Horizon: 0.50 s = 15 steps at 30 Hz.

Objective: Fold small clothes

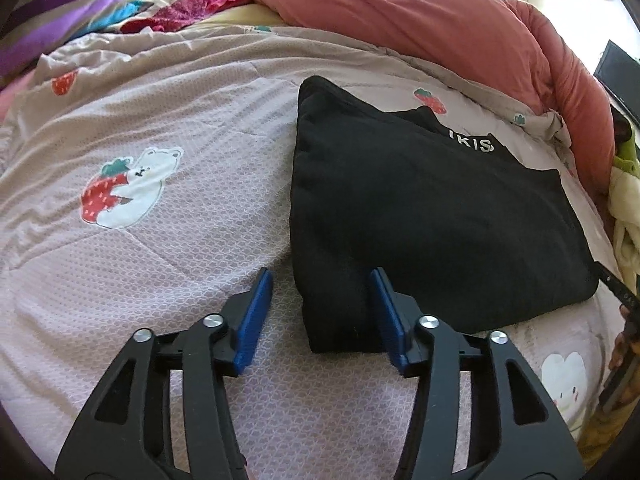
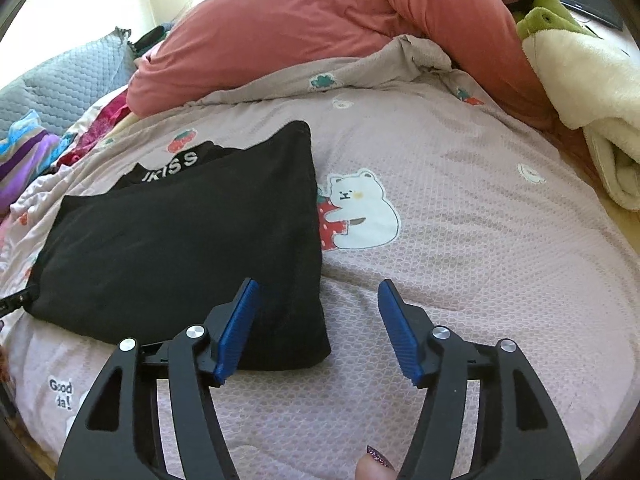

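A folded black garment (image 1: 420, 208) with white lettering lies flat on the pink quilt (image 1: 160, 240) printed with bears and strawberries. My left gripper (image 1: 321, 276) is open and hovers at the garment's near left corner. That corner sits between the blue pads (image 1: 256, 312), which do not press on it. In the right wrist view the same garment (image 2: 180, 240) fills the left half. My right gripper (image 2: 319, 283) is open over its near right corner, with the left pad (image 2: 236, 328) above the cloth and the right pad over bare quilt (image 2: 460, 240).
A bunched coral duvet (image 1: 420, 20) runs along the far side. Striped and red cloths (image 1: 60, 12) lie at the far left. A white fleece blanket (image 2: 592, 100) with a green plush toy (image 2: 548, 12) sits at the right. A fingertip with a glittery nail (image 2: 376, 464) shows at the bottom.
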Motion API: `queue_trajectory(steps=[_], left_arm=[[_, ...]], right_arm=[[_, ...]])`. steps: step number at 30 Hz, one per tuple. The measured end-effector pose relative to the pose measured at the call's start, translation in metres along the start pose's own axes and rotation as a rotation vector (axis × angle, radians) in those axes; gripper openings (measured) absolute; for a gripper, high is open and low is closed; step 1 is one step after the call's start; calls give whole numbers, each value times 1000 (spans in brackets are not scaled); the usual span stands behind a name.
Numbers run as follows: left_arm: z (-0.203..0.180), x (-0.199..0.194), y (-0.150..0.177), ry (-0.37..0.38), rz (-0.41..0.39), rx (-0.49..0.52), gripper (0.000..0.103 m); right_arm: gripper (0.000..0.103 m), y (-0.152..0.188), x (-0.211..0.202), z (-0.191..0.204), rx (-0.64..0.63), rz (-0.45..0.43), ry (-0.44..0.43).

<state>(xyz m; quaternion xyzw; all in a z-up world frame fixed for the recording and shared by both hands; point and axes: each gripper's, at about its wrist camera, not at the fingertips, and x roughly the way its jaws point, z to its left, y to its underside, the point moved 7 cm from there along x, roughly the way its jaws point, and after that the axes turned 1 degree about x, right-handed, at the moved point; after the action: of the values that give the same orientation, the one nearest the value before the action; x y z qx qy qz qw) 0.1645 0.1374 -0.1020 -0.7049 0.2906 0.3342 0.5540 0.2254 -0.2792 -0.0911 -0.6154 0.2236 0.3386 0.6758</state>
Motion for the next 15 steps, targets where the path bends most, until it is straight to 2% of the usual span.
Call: queue_trajectory(steps=[2,6,11,13,15], left_arm=[[-2,-2,0,-4,-6,8,47],[-4,-5,-2,-14,-18,22,52],[-4,-10,-3,-19,-29,32,54],[-4,-13,-4,-16,-35,32,60],[-3,-16,-5,-18,-44,33,61]], right_arm=[[70,-1,-4,1,4,-8,-6],[73,-5,-12,7,3,-26,-16],[84,-8,-20,12,-3,-42,-23],[85,-9,-23,14,-7,-50,-25],[85,-9,-24,16,-11,-50,-27]])
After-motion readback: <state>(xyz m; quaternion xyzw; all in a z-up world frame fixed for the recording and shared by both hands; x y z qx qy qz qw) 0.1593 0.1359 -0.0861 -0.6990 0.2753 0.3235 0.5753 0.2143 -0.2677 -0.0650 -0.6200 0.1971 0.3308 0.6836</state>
